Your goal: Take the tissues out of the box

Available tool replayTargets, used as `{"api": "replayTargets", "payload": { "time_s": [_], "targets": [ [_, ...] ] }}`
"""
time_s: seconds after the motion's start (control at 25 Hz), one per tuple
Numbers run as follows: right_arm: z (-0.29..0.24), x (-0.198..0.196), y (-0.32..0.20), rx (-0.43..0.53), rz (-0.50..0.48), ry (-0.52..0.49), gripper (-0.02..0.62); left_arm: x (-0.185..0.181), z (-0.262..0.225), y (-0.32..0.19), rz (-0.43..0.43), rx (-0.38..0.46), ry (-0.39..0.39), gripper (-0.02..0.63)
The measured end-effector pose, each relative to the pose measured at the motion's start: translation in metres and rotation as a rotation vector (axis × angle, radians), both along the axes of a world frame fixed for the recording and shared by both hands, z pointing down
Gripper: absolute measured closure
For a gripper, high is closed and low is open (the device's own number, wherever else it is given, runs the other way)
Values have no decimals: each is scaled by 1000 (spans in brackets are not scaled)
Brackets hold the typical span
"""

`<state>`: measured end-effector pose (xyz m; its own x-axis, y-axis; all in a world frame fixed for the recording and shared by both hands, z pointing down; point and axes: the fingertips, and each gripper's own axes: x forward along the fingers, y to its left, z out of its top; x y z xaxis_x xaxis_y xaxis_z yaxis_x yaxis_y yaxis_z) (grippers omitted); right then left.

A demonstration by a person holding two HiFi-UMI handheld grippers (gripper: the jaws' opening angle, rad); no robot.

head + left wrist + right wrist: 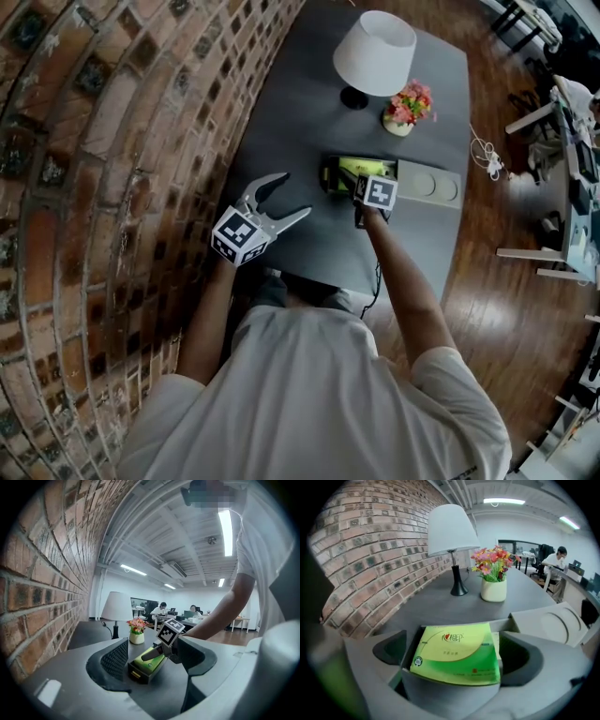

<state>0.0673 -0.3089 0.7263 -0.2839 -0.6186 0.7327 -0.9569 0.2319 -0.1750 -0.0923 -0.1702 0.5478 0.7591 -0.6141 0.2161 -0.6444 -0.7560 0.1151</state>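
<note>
A green tissue pack point(457, 656) lies tilted in the dark box point(334, 175) on the grey table point(300, 112), its near edge raised over the box's front wall. My right gripper point(457, 644) reaches in from the near side and is shut on the pack, a jaw at each of its sides. From the left gripper view the pack point(149, 663) shows under the right gripper's finger point(151, 654). My left gripper point(293, 194) hovers open and empty over the table, left of the box.
The box's grey lid point(429, 183) lies just right of it. A white lamp point(375, 52) and a small pot of flowers point(408, 105) stand behind. A brick wall point(112, 141) runs along the table's left side. Office desks and people are far off.
</note>
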Motion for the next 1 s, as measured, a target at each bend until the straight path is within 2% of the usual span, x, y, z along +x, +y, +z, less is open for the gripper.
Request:
{"api": "replayTargets", "payload": {
  "time_s": [0.16,0.48,0.64,1.0],
  "targets": [
    [7,-10,-3,45,9,57,-20,3,6,5,0,-23,11,285],
    [23,-7,-2,38,3,201,-12,-1,9,9,-14,-39,14,285],
    [26,-5,-3,31,10,210,-3,-1,11,10,-16,-42,15,285],
    [22,-3,-1,33,-14,215,86,6,6,6,-21,-21,15,285]
  ]
}}
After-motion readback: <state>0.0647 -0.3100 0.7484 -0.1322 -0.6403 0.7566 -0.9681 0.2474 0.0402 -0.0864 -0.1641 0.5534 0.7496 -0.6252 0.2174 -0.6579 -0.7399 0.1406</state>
